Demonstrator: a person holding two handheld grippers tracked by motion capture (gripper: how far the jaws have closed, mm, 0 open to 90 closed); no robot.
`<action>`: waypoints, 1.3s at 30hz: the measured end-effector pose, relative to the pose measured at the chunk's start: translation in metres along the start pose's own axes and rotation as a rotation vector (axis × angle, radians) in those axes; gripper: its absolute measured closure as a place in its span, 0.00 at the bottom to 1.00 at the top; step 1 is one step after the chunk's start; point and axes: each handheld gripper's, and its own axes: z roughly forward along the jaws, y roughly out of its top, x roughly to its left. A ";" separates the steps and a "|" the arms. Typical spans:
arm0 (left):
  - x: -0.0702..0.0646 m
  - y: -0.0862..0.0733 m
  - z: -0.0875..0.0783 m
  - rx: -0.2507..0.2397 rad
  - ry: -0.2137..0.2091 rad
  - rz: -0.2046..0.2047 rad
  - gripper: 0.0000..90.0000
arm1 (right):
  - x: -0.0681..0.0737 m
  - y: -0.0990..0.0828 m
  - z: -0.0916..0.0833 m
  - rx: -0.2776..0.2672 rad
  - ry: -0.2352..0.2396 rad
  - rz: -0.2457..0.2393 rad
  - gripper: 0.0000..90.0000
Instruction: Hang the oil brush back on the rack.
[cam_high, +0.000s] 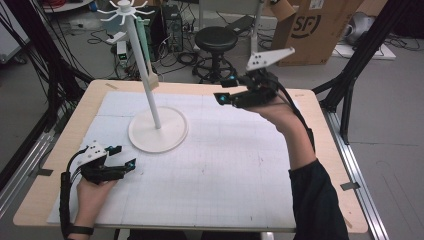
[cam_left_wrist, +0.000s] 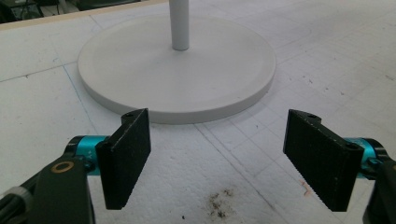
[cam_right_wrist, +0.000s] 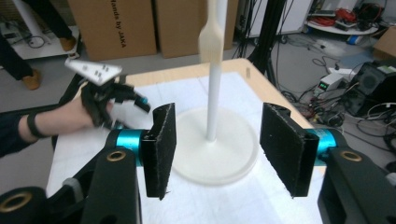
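Note:
A white stand (cam_high: 158, 131) with a round base, a thin pole and hooked arms on top stands at the back left of the white mat. From one hook hangs a long green and beige utensil (cam_high: 145, 50), also seen as a beige utensil (cam_right_wrist: 211, 38) beside the pole. My left gripper (cam_high: 125, 156) rests low on the mat in front of the base (cam_left_wrist: 177, 79), open and empty (cam_left_wrist: 224, 158). My right gripper (cam_high: 224, 91) is held up in the air right of the pole, aimed at it, open with nothing between its pads (cam_right_wrist: 217, 149). The left gripper (cam_right_wrist: 133, 100) lies beyond it.
The wooden table (cam_high: 60, 150) carries a white gridded mat (cam_high: 225, 170). Behind the table are a black stool (cam_high: 216, 37), a cardboard box (cam_high: 315, 25), cables and black frame posts (cam_high: 350, 85). A dark stain (cam_left_wrist: 219, 203) marks the mat near my left gripper.

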 end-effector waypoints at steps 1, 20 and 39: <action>0.000 0.000 0.000 -0.001 0.000 0.000 0.26 | 0.001 -0.009 -0.003 -0.002 -0.001 0.008 0.48; 0.001 0.000 0.000 0.000 0.000 -0.002 0.26 | 0.030 -0.192 -0.054 -0.059 -0.094 0.200 0.31; 0.000 0.000 0.000 0.000 0.001 0.000 0.26 | 0.032 -0.263 -0.057 0.021 -0.207 0.289 0.27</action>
